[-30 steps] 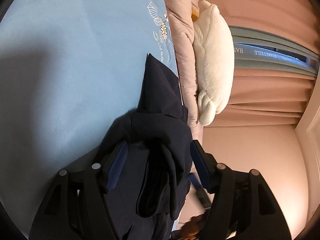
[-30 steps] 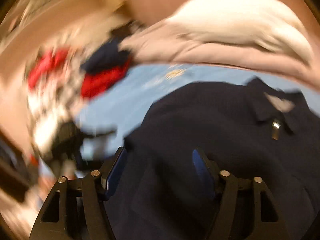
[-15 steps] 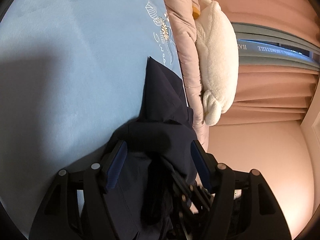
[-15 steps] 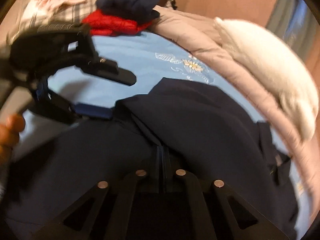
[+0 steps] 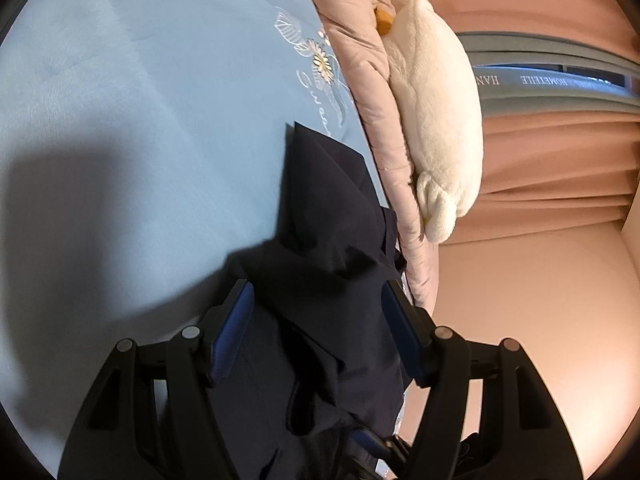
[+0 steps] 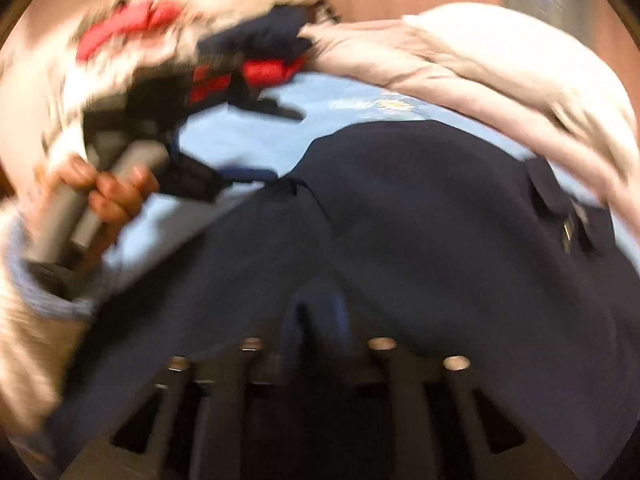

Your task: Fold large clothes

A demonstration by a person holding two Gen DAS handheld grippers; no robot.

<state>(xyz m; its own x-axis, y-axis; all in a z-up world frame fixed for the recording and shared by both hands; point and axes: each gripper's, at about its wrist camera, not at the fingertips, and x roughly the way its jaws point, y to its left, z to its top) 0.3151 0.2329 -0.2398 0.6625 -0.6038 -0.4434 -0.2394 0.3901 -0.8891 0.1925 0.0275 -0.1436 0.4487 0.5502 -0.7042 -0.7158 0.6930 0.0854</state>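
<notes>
The navy garment [image 6: 420, 220] lay lengthwise away from both tools; the right tool [image 6: 316, 320], nearly closed, was opening over it, while the left tool [image 5: 316, 328] straddled a bunched fold, gaping, unclamped.

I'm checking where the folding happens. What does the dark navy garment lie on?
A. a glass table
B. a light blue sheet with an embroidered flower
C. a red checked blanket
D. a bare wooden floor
B: in the left wrist view the dark navy garment is spread over the light blue sheet, whose embroidered flower shows just beyond the cloth's far corner.
</notes>
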